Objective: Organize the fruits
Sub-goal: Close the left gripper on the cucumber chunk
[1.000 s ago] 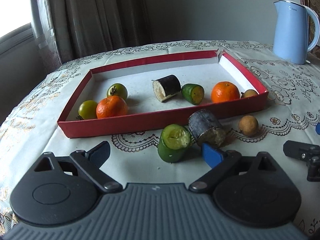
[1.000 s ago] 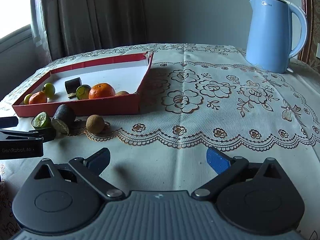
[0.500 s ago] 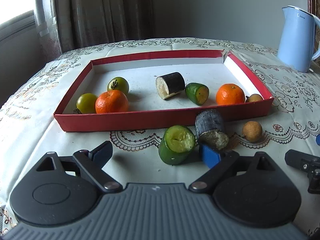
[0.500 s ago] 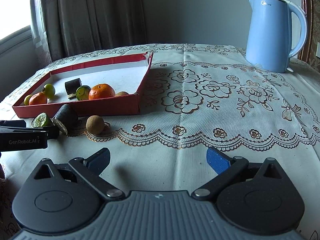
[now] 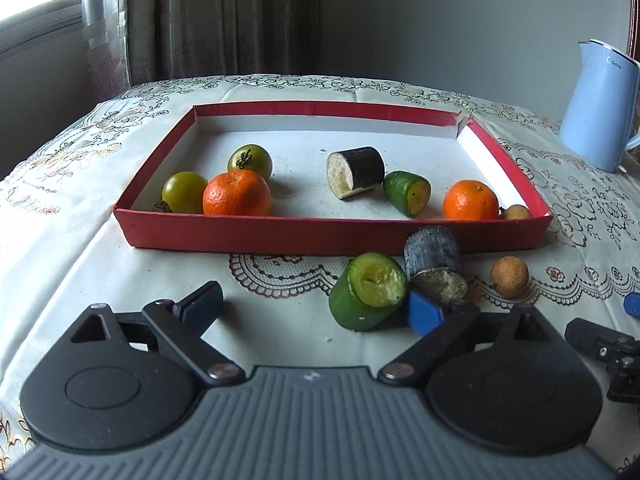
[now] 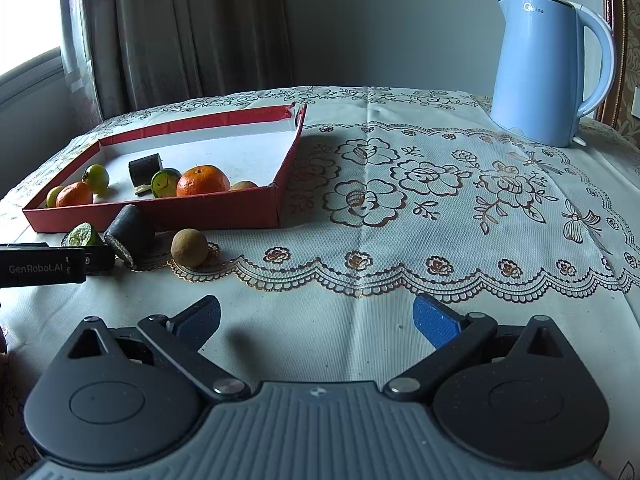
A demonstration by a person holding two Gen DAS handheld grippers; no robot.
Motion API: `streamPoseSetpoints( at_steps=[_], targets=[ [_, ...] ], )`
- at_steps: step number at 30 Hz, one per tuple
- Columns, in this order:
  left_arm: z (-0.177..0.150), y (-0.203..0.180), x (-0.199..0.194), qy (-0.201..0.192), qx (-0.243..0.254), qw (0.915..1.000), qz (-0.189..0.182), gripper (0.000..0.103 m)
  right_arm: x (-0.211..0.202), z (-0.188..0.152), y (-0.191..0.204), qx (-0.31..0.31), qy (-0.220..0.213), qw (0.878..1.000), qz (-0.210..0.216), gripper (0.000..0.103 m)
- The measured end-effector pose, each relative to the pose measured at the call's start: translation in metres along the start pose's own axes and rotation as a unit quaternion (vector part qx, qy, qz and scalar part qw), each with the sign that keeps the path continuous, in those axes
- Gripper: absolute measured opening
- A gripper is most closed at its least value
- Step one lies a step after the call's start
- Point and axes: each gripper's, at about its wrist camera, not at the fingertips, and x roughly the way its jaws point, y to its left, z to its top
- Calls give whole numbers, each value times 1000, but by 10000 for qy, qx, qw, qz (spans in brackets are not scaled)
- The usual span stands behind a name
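The left gripper (image 5: 314,310) hung low over the table (image 5: 120,280), angled down toward the box, its jaws spread wide and gripping nothing; its right pad (image 5: 424,314) sat just beside a green cucumber piece (image 5: 368,296) that lay on the cloth in front of the red box (image 5: 328,236). Touching that piece on its right was a dark eggplant piece (image 5: 434,262), and further right a small brown longan (image 5: 509,276), all three outside the box. The right gripper (image 6: 316,320) was likewise released, jaws wide over bare cloth, well apart from the fruit. Inside the box lay two green tomatoes (image 5: 250,159) and an orange (image 5: 237,193) at the left, a second eggplant piece (image 5: 356,172) and cucumber piece (image 5: 407,193) in the middle, and another orange (image 5: 471,201) with a longan (image 5: 517,212) in the right front corner. A blue kettle (image 6: 548,68) stood at the table's far right.
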Motion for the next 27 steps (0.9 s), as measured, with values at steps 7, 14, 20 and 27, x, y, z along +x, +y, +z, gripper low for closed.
streamPoseSetpoints(
  at_steps=[7,14,20,27],
  targets=[
    [2,-2,4,81,31,10000,34,96,0,0,1,-21,8,10000,-20,103],
    [3,-5,7,121,112,9998,79,96,0,0,1,-34,14,10000,-32,103],
    [2,-5,4,74,146,9999,16,93,0,0,1,-34,13,10000,-32,103],
    [1,-5,1,2,164,9999,-22,83,0,0,2,-35,14,10000,-33,103]
  ],
)
